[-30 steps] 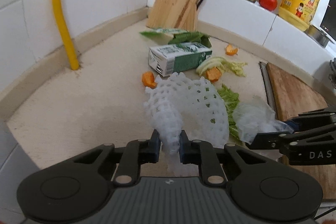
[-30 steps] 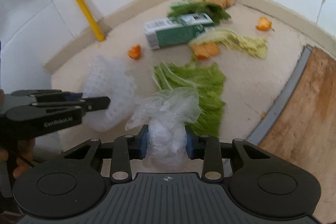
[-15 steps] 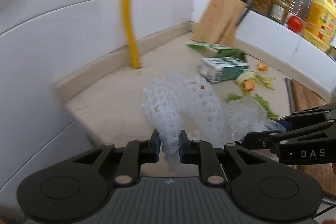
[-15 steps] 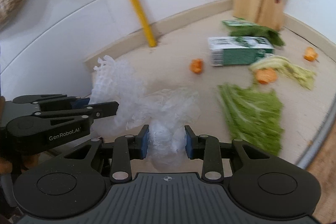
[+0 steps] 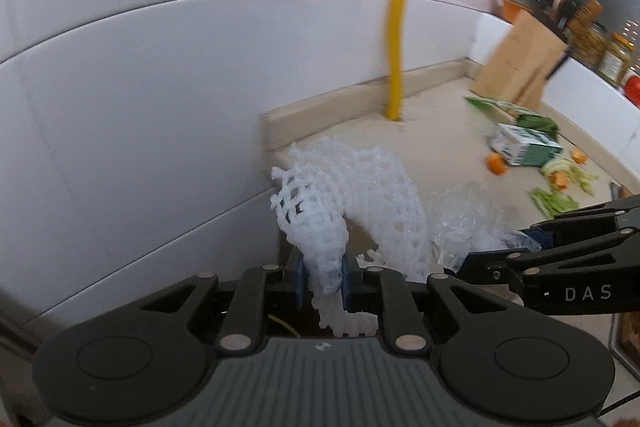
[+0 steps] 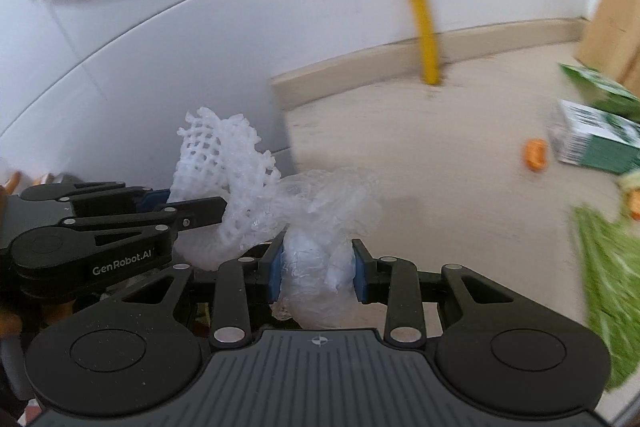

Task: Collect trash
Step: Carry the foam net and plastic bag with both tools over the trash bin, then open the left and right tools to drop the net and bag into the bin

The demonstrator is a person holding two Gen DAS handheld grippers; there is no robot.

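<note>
1. Left claw (image 5: 323, 281): blue pads clamped tight on a white foam fruit net (image 5: 340, 203). The net's free end arches up and forward, clear of the counter (image 5: 436, 143).
2. Right claw (image 6: 317, 273): pads pressed on a crumpled wad of clear plastic film (image 6: 320, 227), which bulges between and below them. The loose film fans out above and brushes the foam net held just beside it.
3. Both claws sit side by side at the counter's left end, right at the edge where it meets the white wall (image 5: 140, 87). Both loads are in the air.
4. Step in hand, as I judge it: carrying two picked-up pieces of trash off the counter toward wherever they get dumped.
5. No bin or bag shows in either view, so I cannot tell where the drop point is. Next move likely calls for getting both claws over a receptacle, then parting the pads. Light, clingy film may stick to a pad or snag the net.
6. Containers: a green-and-white carton (image 5: 524, 145) lies on its side, end flap facing this way, contents not visible. A wooden knife block (image 5: 520, 67) stands behind it, handles up top; jars past it are too blurred to read.
7. Still on the counter: orange peel bits (image 5: 496, 163), green leaf scraps (image 6: 608, 267), a green packet (image 5: 500, 107) by the block.
8. Yellow pipe (image 5: 400, 27) rises from the counter's back edge.
</note>
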